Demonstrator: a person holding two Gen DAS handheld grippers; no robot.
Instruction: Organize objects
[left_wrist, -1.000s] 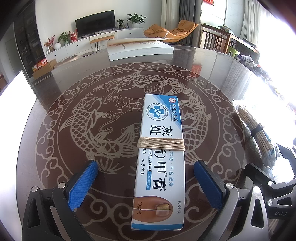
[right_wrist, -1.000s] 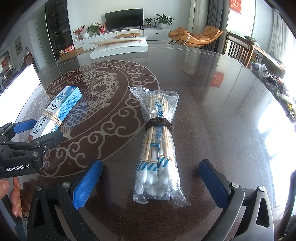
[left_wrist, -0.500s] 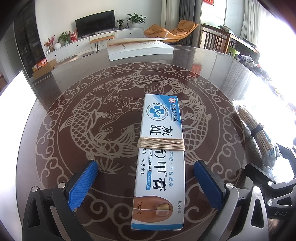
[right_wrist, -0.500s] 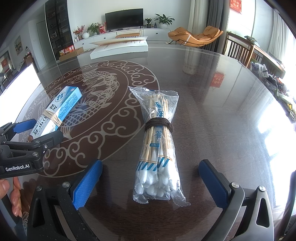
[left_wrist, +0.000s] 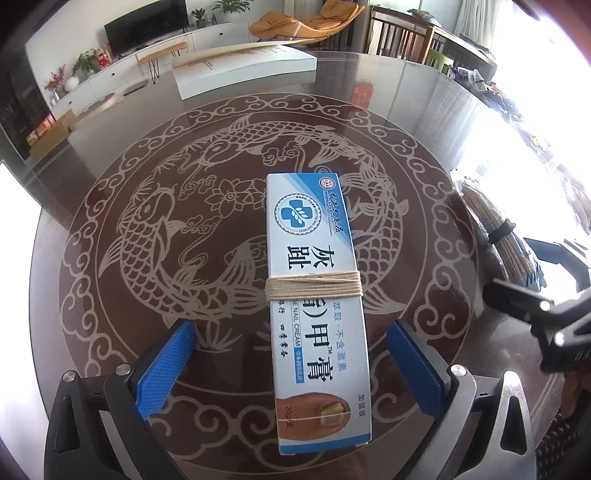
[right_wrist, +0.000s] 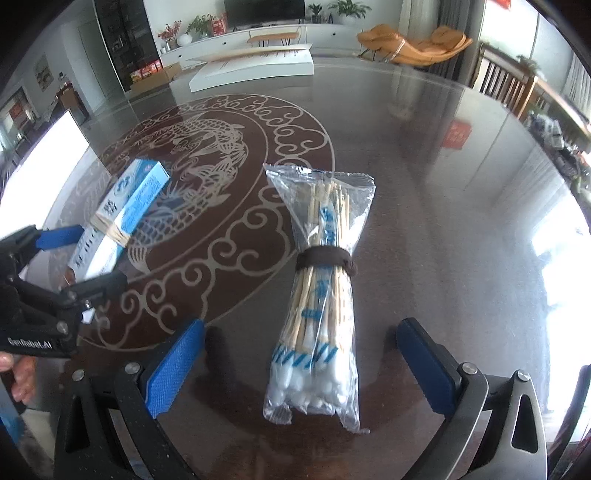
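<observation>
A blue-and-white nail cream box (left_wrist: 317, 295), wound with beige twine, lies flat on the glass table between the blue pads of my left gripper (left_wrist: 291, 365). That gripper is open and its pads stand clear of both sides of the box. A clear bag of cotton swabs (right_wrist: 321, 295) with a dark band round its middle lies between the fingers of my right gripper (right_wrist: 299, 365), which is open too. The right wrist view also shows the box (right_wrist: 125, 210) and the left gripper (right_wrist: 79, 258) at the left. The swab bag (left_wrist: 495, 236) and the right gripper (left_wrist: 535, 280) appear at the right of the left wrist view.
The round dark table (left_wrist: 147, 155) carries a pale fish pattern under glass. A flat white carton (left_wrist: 243, 70) lies at its far side. A bright white panel (right_wrist: 48, 155) stands by the left rim. A person's hand (right_wrist: 18, 380) holds the left gripper. Wooden chairs (right_wrist: 506, 81) stand at the far right.
Both wrist views have tilted and shifted a little. The box and the swab bag lie where they were, and both grippers stay open.
</observation>
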